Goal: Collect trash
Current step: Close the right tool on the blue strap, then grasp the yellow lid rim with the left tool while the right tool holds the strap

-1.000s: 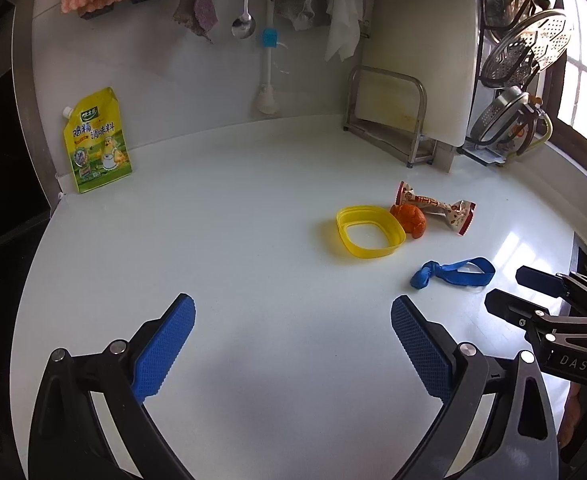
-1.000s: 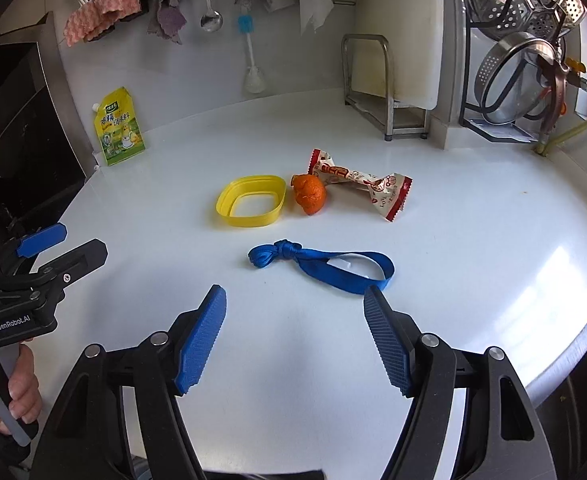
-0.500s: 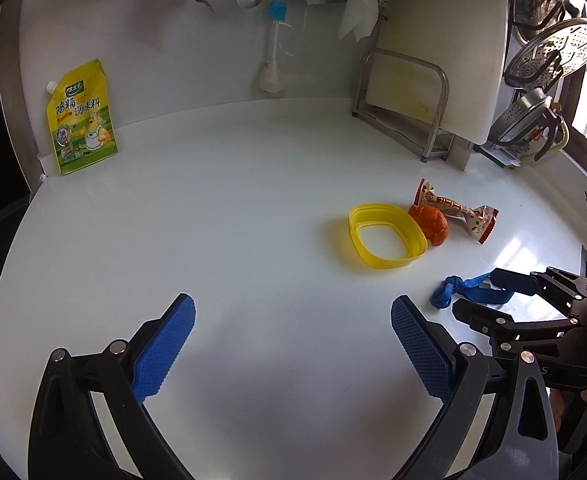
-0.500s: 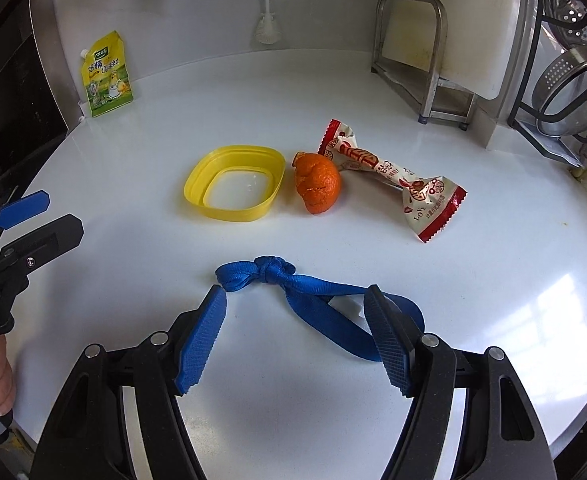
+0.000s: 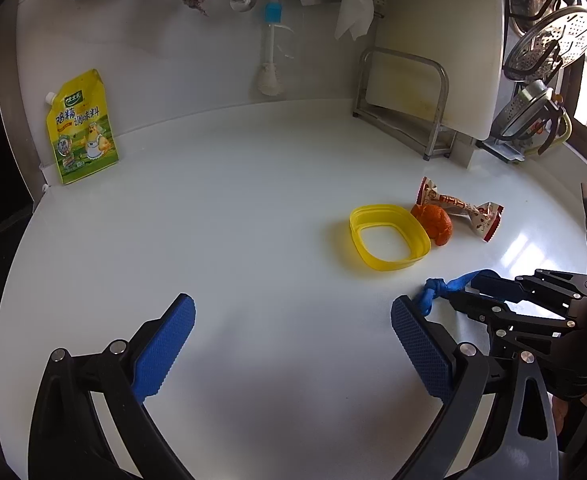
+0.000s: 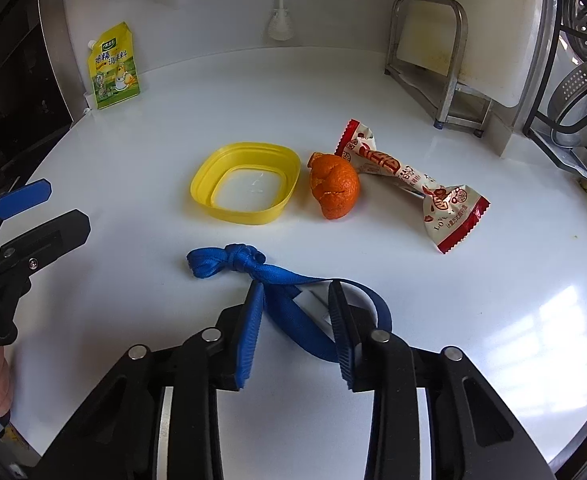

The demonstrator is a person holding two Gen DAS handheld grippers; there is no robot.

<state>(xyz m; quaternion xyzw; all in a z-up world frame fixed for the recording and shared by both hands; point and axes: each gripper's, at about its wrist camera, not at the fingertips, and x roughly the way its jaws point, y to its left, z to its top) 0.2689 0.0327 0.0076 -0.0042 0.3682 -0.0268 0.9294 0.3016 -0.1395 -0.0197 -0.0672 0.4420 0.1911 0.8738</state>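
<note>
I'm closing my right gripper (image 6: pixel 295 300) around the blue strap (image 6: pixel 289 276), which is lying near the counter's (image 6: pixel 493 320) front edge; its pads aren't visibly pressing yet. My left gripper (image 5: pixel 293 332) is hanging wide open, holding nothing.

A knotted blue strap (image 6: pixel 293 280) lies flat nearest the yellow plastic ring (image 6: pixel 245 188). Orange peel (image 6: pixel 335 190) sits just right of that ring, apparently touching a crumpled red-and-white wrapper (image 6: pixel 413 184) beyond.
</note>
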